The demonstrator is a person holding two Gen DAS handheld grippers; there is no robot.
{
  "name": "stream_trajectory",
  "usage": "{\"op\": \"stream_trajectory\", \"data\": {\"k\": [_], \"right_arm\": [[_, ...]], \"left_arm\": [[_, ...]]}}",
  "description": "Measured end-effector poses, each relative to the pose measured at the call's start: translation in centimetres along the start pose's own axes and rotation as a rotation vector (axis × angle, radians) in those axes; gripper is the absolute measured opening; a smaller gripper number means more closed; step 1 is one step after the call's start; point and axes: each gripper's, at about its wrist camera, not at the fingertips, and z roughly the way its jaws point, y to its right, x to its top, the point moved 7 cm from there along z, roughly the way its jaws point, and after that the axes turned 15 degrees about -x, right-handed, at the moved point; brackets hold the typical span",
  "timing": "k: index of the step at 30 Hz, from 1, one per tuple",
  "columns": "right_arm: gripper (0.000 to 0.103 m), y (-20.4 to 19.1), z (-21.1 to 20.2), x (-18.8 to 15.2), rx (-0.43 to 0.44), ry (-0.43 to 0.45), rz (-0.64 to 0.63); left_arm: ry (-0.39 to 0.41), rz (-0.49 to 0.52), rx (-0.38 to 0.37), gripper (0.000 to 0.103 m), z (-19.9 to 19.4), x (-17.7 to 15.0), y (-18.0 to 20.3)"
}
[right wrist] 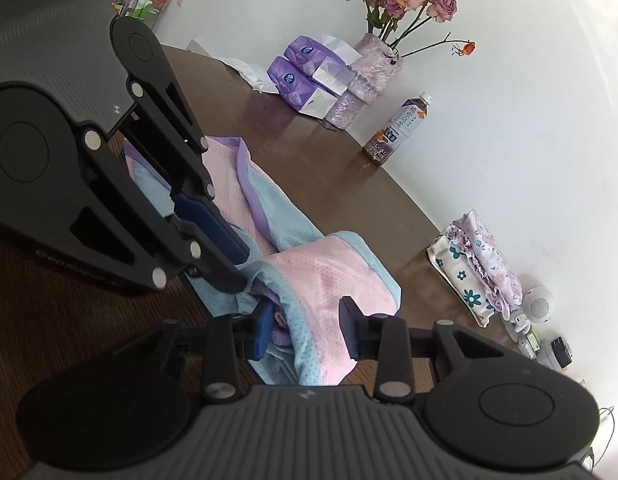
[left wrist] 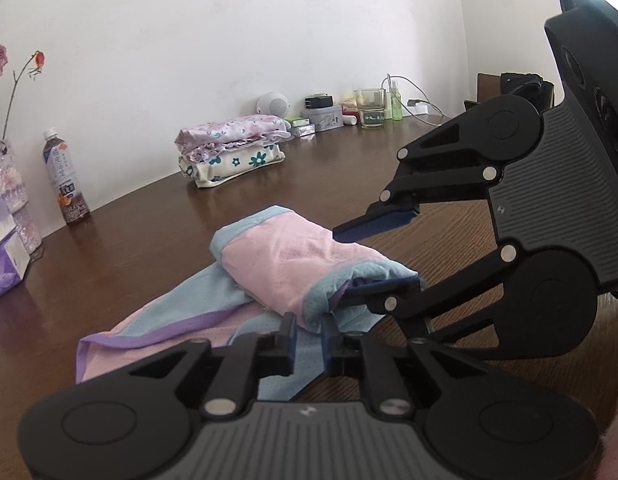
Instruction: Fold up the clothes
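in the left wrist view, the left gripper (left wrist: pixel 309 332) sits low at the near edge of a pink, blue and purple garment (left wrist: pixel 285 264) that lies partly folded on the brown table (left wrist: pixel 157 216); its two fingers are drawn close with a fold of the blue fabric pinched between them. the right gripper (left wrist: pixel 373 256) comes in from the right, jaws parted, the lower finger tucked under the garment's blue hem and the upper one above the pink panel. a folded stack of floral clothes (left wrist: pixel 229 152) rests further back near the wall, and a drink bottle (left wrist: pixel 65 176) stands to the left. in the right wrist view, the right gripper (right wrist: pixel 305 330) is spread wide around the raised fold of the garment (right wrist: pixel 325 280), not clamped. the left gripper (right wrist: pixel 229 256) reaches in from the left, its fingers together on the blue edge. flowers in a vase (right wrist: pixel 381 56) stand at the back.
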Motion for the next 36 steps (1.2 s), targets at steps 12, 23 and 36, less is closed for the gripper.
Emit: {"op": "stream_trajectory", "data": {"k": [12,23,36], "right_arm": [[0.04,-0.3,-0.8,0.3,0.004,0.05,0.005],[0.039,0.4,1.0,0.7,-0.067,0.048,0.014],[0.039,-0.5,-0.3,0.5,-0.09,0.07,-0.043]], "left_arm": [[0.005,0.023,0.042,0.002,1.2,0.6,-0.3],[0.015,0.043,0.064,0.001,1.0,0.6,0.4],[0.031,0.022,0.059,0.001,0.3,0.4,0.8]]}}
